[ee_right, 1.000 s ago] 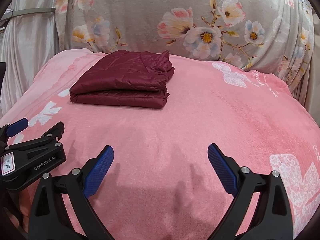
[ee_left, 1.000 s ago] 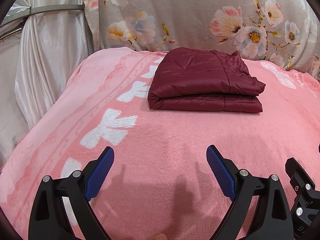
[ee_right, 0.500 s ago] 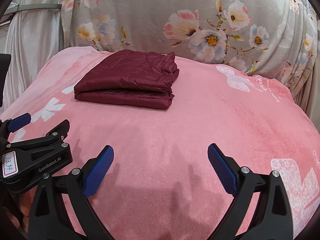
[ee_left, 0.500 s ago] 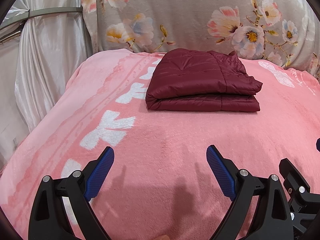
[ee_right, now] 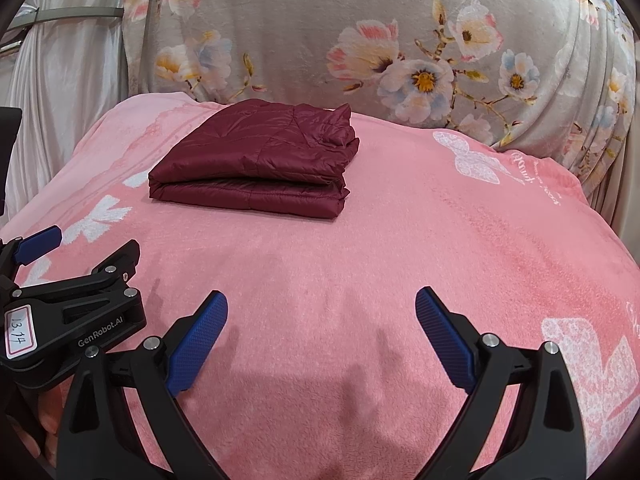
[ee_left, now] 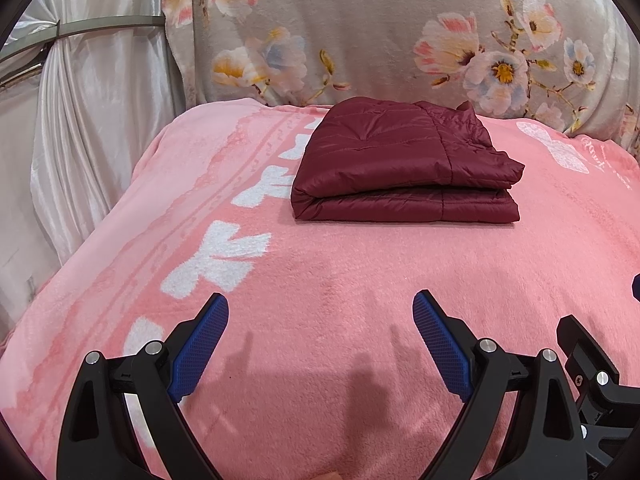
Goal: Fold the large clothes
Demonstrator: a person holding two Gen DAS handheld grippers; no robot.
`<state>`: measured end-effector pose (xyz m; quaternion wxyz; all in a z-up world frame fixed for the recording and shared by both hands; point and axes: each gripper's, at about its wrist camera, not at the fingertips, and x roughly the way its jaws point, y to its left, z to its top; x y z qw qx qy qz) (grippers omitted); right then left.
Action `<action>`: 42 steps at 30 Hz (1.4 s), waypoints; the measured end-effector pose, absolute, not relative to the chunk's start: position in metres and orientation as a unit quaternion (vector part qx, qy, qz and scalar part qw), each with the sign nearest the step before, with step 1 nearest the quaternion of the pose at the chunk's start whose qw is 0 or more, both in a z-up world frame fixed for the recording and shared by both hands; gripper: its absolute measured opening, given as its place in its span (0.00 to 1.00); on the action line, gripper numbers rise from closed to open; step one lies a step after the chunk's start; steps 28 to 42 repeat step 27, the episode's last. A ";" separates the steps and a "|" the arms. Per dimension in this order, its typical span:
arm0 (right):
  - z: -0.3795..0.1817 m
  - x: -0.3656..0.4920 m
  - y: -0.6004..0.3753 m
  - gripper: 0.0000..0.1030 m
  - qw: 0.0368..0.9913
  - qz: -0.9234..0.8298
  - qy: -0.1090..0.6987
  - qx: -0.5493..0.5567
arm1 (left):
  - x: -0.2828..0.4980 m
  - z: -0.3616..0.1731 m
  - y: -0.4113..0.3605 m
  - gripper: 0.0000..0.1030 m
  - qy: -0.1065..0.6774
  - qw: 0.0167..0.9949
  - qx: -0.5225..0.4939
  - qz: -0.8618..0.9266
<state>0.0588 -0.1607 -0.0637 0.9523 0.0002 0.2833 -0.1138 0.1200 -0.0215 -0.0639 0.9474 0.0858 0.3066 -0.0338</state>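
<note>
A dark red quilted jacket lies folded into a flat rectangular stack on the pink blanket, toward its far side. The right wrist view shows the same jacket left of centre. My left gripper is open over the near blanket, well short of the jacket, nothing between its blue pads. My right gripper is open too, empty, to the right of the left one. The left gripper's black body shows at the right wrist view's left edge.
A grey flowered cloth hangs behind the blanket. White satin curtain drapes on the left past the blanket's edge. The pink blanket drops off on the right. White bow patterns mark the blanket.
Both views have shifted slightly; the jacket sits a little lower and more to the right in the right wrist view. The jacket itself has not moved. Both grippers stay open.
</note>
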 end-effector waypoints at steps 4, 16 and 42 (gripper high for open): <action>-0.064 0.059 -0.160 0.90 0.952 -0.114 0.283 0.000 | 0.117 -0.064 -0.024 0.87 0.306 0.947 0.086 -0.034; -0.064 0.059 -0.159 0.90 0.952 -0.115 0.283 0.000 | 0.120 -0.065 -0.024 0.87 0.309 0.947 0.086 -0.033; -0.064 0.059 -0.160 0.90 0.952 -0.114 0.283 0.000 | 0.121 -0.065 -0.026 0.83 0.307 0.947 0.088 -0.030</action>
